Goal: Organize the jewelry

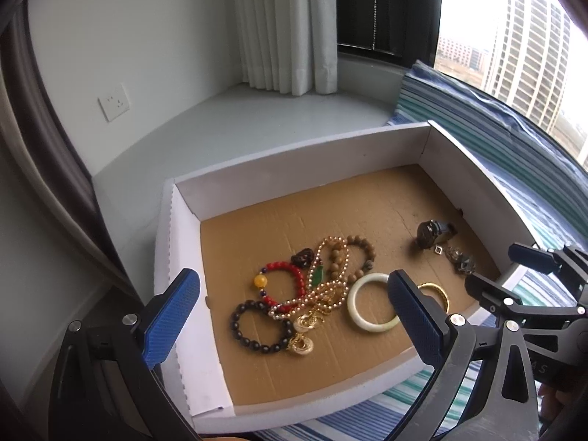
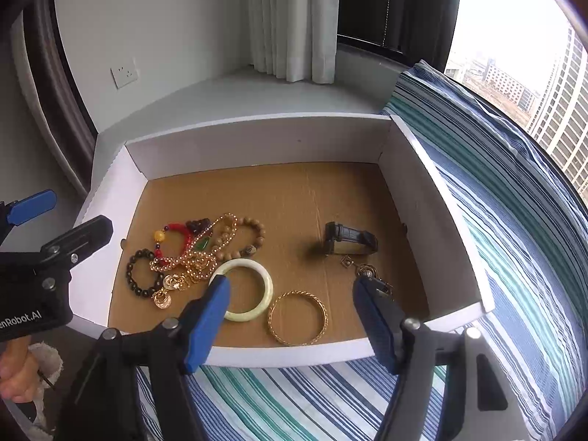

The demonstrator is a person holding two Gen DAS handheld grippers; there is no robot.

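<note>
A white cardboard box point(image 1: 294, 154) point(image 2: 257, 139) with a brown floor holds the jewelry. A tangled pile lies at its left: a red bead bracelet point(image 1: 290, 272) point(image 2: 180, 231), a dark bead bracelet point(image 1: 257, 327) point(image 2: 137, 275), a pearl-gold necklace point(image 1: 323, 294) point(image 2: 198, 257) and a wooden bead bracelet point(image 1: 362, 253) point(image 2: 253, 235). A white jade bangle point(image 1: 362, 319) point(image 2: 257, 305), a gold bangle point(image 2: 297, 318) point(image 1: 439, 294), a black watch point(image 2: 349, 240) point(image 1: 433, 233) and small earrings point(image 2: 364, 268) point(image 1: 459, 259) lie apart. My left gripper point(image 1: 290, 312) is open above the pile. My right gripper point(image 2: 290, 305) is open above the gold bangle.
The box rests on a blue, green and white striped cloth point(image 2: 514, 220) point(image 1: 496, 139) on a grey window ledge point(image 1: 220, 125). White curtains point(image 1: 286, 25) and a window stand behind. A wall socket point(image 1: 114, 102) is at the left.
</note>
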